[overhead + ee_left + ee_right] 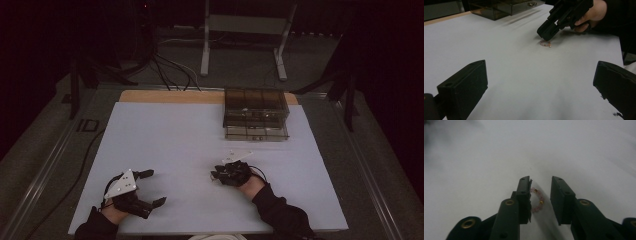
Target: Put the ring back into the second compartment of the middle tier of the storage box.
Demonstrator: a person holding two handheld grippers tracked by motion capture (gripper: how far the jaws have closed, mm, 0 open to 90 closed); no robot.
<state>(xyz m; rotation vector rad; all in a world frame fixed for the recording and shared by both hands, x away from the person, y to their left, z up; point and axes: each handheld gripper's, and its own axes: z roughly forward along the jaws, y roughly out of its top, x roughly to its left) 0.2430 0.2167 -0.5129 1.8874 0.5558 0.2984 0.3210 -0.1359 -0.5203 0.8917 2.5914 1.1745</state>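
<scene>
A small ring of pink beads with a few gold ones lies on the white table sheet. My right gripper points down at it with a jaw on each side. The left jaw touches the beads and the right jaw stands a little apart from them. From the left gripper view, the right gripper sits with its tips right over the bead ring. In the high view the right gripper is at the centre front. My left gripper rests at the front left, jaws wide open and holding nothing.
A smoky clear plastic drawer box stands at the back right of the sheet, its lower drawer pulled out a little. A bare wooden strip runs along the far table edge. Cables and a metal stand lie on the floor beyond.
</scene>
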